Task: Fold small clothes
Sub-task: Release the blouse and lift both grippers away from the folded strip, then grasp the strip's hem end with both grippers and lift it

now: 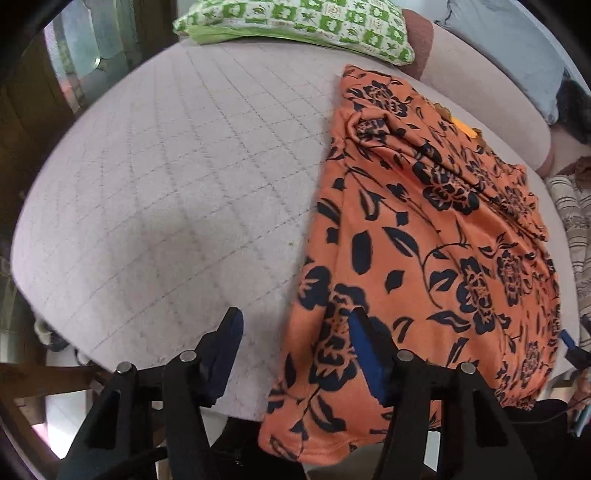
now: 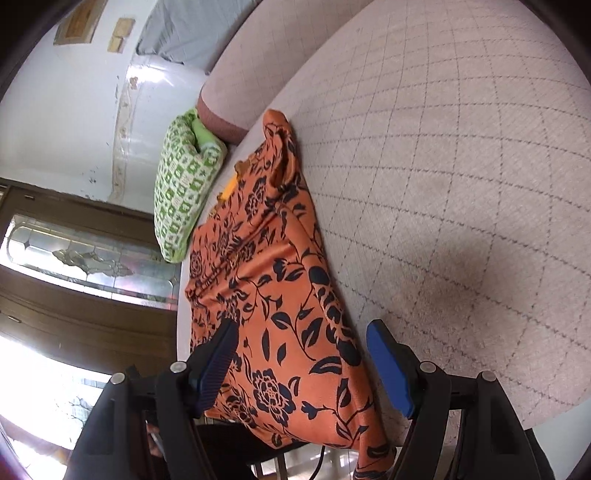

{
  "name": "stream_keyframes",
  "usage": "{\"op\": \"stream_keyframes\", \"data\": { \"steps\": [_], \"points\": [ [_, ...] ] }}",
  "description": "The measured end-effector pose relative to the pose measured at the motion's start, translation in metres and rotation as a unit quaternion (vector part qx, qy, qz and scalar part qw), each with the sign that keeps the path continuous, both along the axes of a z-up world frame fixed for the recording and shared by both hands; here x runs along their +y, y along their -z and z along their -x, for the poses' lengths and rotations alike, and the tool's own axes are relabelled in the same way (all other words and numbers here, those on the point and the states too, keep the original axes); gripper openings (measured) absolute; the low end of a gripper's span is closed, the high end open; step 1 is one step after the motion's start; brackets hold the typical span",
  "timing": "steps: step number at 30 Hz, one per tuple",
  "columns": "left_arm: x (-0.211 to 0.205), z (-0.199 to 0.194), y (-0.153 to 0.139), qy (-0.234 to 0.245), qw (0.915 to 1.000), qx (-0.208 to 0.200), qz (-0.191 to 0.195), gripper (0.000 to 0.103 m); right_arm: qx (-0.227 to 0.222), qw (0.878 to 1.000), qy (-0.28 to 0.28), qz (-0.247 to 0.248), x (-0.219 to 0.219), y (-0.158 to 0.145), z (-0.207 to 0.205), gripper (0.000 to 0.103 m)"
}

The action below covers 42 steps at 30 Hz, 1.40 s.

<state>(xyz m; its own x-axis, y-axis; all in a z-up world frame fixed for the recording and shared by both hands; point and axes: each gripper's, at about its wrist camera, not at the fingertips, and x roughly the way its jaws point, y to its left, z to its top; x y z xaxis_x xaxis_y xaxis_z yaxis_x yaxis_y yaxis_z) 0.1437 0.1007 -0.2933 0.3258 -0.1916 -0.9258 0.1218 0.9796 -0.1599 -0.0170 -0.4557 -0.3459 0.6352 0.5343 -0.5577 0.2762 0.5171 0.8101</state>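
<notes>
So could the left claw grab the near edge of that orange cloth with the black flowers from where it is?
Probably yes. The left gripper hangs open right over the near hem of the orange floral garment, one finger above the cloth, the other above the quilted pink cushion. Nothing lies between.

My orange floral top is soft matt knit cloth. The mattress under it is quilted, slightly fuzzy fabric. My gripper pads look like ribbed blue rubber.

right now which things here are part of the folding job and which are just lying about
Part of the job:
- orange garment with black floral print
- left gripper
- right gripper

Lying about:
- green-and-white patterned pillow
- grey-blue cushion
- striped cloth
</notes>
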Motion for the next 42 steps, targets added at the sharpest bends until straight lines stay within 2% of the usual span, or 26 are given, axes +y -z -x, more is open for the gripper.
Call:
{"op": "stream_keyframes", "data": {
  "steps": [2,6,8,9,10,11,13,17,20,23,27,29,31,32,33,36,38,40,42],
  "points": [
    [-0.005,-0.004,0.009,0.016,0.9996,0.025,0.002,0.067,0.003,1.0,-0.009,0.003,0.003,0.001,-0.003,0.075],
    [-0.021,0.002,0.01,0.054,0.9976,0.019,-0.039,0.065,0.014,0.999,-0.038,0.016,0.012,0.005,-0.011,0.075],
    [-0.026,0.008,0.01,0.065,0.9962,0.016,-0.056,0.049,0.021,0.998,-0.051,0.025,0.016,0.008,-0.014,0.074],
    [-0.026,0.011,0.008,0.071,0.9963,0.014,-0.046,0.041,0.027,0.997,-0.061,0.029,0.019,0.01,-0.016,0.073],
    [-0.027,0.015,0.007,0.076,0.9964,0.015,-0.035,0.028,0.03,0.997,-0.067,0.03,0.02,0.012,-0.016,0.074],
    [-0.026,0.017,0.006,0.08,0.9963,0.014,-0.027,0.021,0.03,0.997,-0.07,0.031,0.02,0.013,-0.015,0.074],
    [-0.027,0.019,0.007,0.084,0.9962,0.011,-0.016,0.018,0.026,0.996,-0.076,0.027,0.019,0.014,-0.014,0.074],
    [-0.025,0.024,0.007,0.095,0.9955,-0.001,0.003,0.019,0.027,0.997,-0.077,0.003,0.017,0.02,-0.01,0.073],
    [-0.015,0.021,0.006,0.079,0.9965,0.005,0.027,0.029,0.026,0.996,-0.079,0.025,0.018,0.016,-0.001,0.07],
    [-0.016,0.02,0.006,0.09,0.9955,0.004,0.029,0.029,0.025,0.995,-0.093,0.027,0.02,0.017,0.001,0.069],
    [-0.033,0.024,0.007,0.127,0.9918,-0.003,0.015,0.02,0.027,0.989,-0.145,0.002,0.037,0.024,-0.002,0.059],
    [-0.034,0.022,0.008,0.126,0.992,-0.001,0.009,0.013,0.026,0.986,-0.161,0.026,0.05,0.023,-0.005,0.058],
    [-0.033,0.018,0.008,0.12,0.9925,0.004,0.02,0.012,0.023,0.983,-0.172,0.052,0.06,0.02,-0.008,0.046],
    [-0.028,0.016,0.008,0.115,0.9928,0.009,0.032,0.011,0.026,0.983,-0.173,0.059,0.062,0.021,-0.009,0.033],
    [-0.023,0.015,0.009,0.11,0.9929,0.013,0.045,0.011,0.031,0.982,-0.172,0.073,0.064,0.021,-0.012,0.025],
    [-0.013,0.012,0.01,0.097,0.9928,0.02,0.068,0.01,0.03,0.982,-0.163,0.09,0.065,0.019,-0.016,0.017],
    [-0.013,0.011,0.01,0.094,0.9931,0.021,0.068,0.01,0.023,0.982,-0.158,0.097,0.069,0.016,-0.019,0.015],
    [-0.018,0.013,0.008,0.102,0.9936,0.019,0.044,0.016,0.024,0.982,-0.158,0.101,0.072,0.015,-0.024,0.015],
    [-0.024,0.017,0.005,0.112,0.9936,0.011,0.012,0.034,0.034,0.98,-0.166,0.106,0.075,0.018,-0.028,0.017]
  ]
}}
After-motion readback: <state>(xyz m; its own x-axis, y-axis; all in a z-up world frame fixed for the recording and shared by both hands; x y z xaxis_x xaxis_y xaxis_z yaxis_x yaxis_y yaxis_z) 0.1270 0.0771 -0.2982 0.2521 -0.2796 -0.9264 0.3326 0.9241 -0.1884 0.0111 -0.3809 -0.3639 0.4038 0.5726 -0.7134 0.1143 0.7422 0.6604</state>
